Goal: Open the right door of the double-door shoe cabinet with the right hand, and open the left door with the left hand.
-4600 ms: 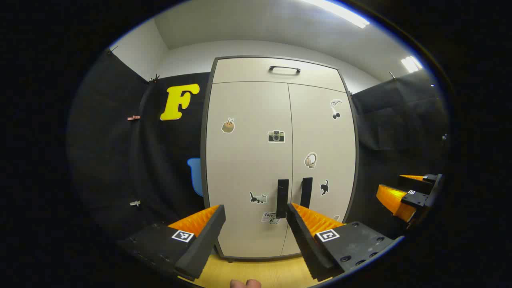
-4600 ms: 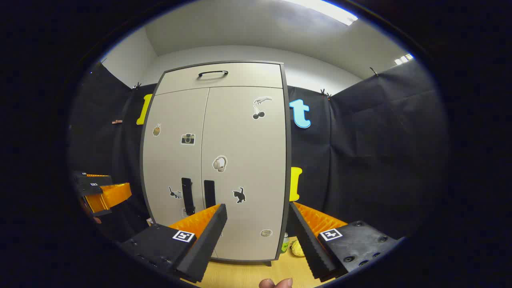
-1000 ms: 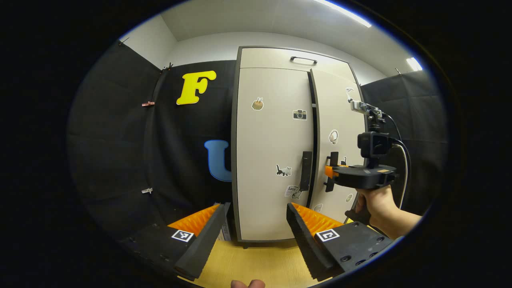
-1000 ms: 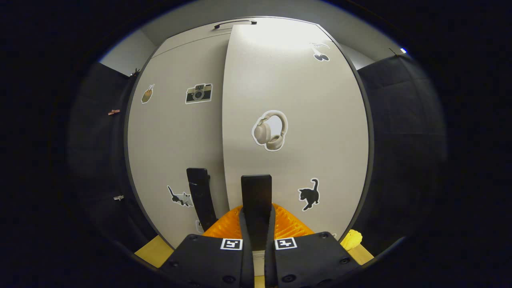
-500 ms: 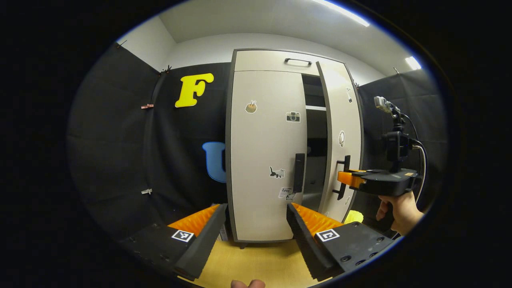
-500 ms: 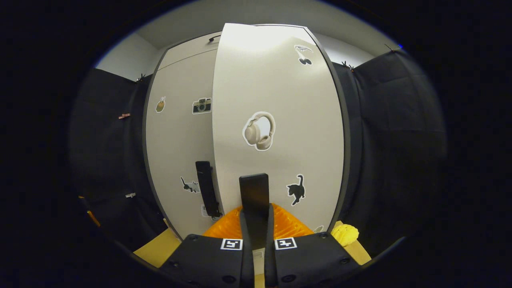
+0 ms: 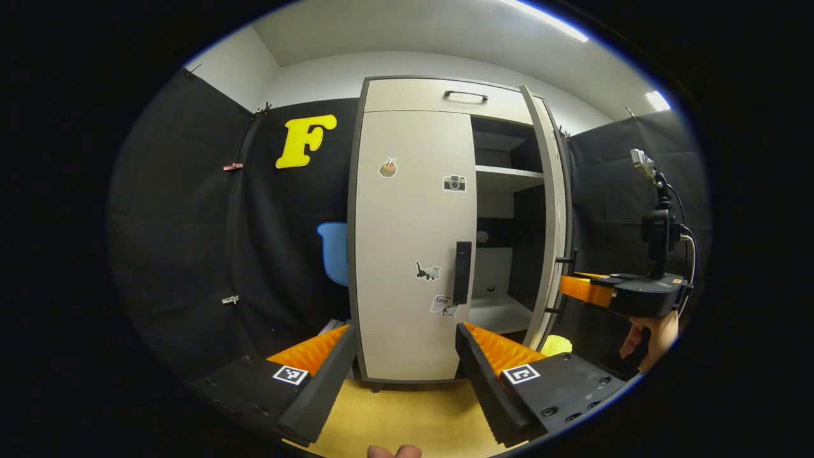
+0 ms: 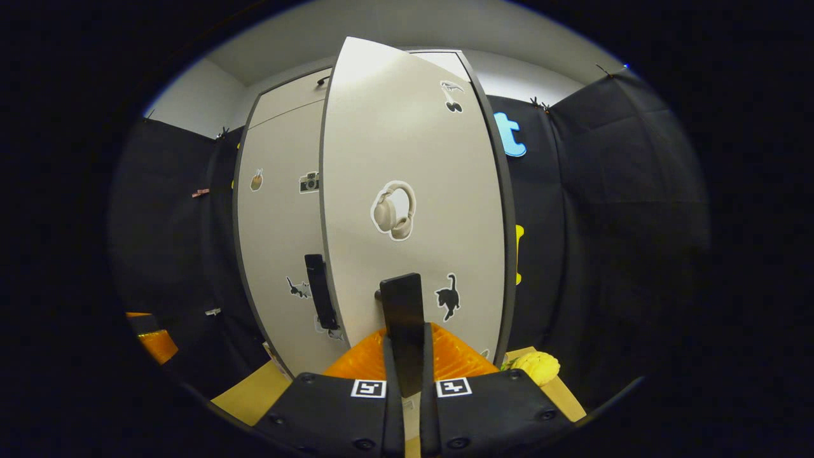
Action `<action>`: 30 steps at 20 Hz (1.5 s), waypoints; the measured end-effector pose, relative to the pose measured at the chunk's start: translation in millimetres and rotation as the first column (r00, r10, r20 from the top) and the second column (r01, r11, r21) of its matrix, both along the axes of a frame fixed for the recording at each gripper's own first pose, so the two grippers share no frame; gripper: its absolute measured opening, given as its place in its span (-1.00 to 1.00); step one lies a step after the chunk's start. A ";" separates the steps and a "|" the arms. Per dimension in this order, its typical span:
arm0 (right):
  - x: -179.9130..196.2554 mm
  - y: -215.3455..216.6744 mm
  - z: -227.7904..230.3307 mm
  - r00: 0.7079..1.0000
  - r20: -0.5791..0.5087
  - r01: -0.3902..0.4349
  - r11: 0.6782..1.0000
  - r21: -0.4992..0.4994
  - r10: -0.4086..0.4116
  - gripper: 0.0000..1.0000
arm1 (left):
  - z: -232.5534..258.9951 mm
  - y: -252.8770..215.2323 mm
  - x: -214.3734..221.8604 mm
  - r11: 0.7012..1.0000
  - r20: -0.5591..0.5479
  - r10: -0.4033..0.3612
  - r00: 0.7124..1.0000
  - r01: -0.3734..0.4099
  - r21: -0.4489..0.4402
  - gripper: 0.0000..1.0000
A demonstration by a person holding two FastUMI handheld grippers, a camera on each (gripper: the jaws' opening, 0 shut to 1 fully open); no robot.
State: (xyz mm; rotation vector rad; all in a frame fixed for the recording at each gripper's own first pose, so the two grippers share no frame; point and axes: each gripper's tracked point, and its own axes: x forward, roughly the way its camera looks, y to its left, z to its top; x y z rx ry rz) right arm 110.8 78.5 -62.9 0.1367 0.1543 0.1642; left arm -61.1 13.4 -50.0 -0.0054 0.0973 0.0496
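A pale double-door shoe cabinet (image 7: 413, 102) stands on a light wooden floor (image 7: 407, 420) against black cloth walls. In the left gripper view, its right door (image 7: 552, 210) is swung well out and seen nearly edge-on, exposing a dark interior with a white shelf (image 7: 505, 172) near the top and a lower white board. The left door (image 7: 410, 242) is flat and closed, carrying small stickers and a dark vertical left handle (image 7: 462, 272) near its inner edge. The left gripper (image 7: 404, 356) hangs in front of the left door, clear of it, its jaws spread wide with nothing between them; the closed door shows in the gap. At the right of that same view, the right gripper (image 7: 575, 286) reaches in from the side to the open door's edge, held from below by a hand (image 7: 652, 334). In the right gripper view, the right gripper (image 8: 407, 356) has its two fingers closed tightly on the dark upright right handle (image 8: 402, 312), which rises between them. The right door (image 8: 407, 191) faces the camera at an angle, with a headphone sticker (image 8: 393, 210) at its middle and a black cat sticker (image 8: 447, 297) beside the handle. A yellow lumpy object (image 8: 537, 367) lies on the floor near the door's lower right corner.
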 end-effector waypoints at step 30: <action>-5.5 -102.7 -0.4 0.997 0.005 0.078 0.995 -0.056 -0.078 -0.87 | 6.2 -107.6 69.2 0.997 0.001 -0.065 0.998 0.065 0.051 0.91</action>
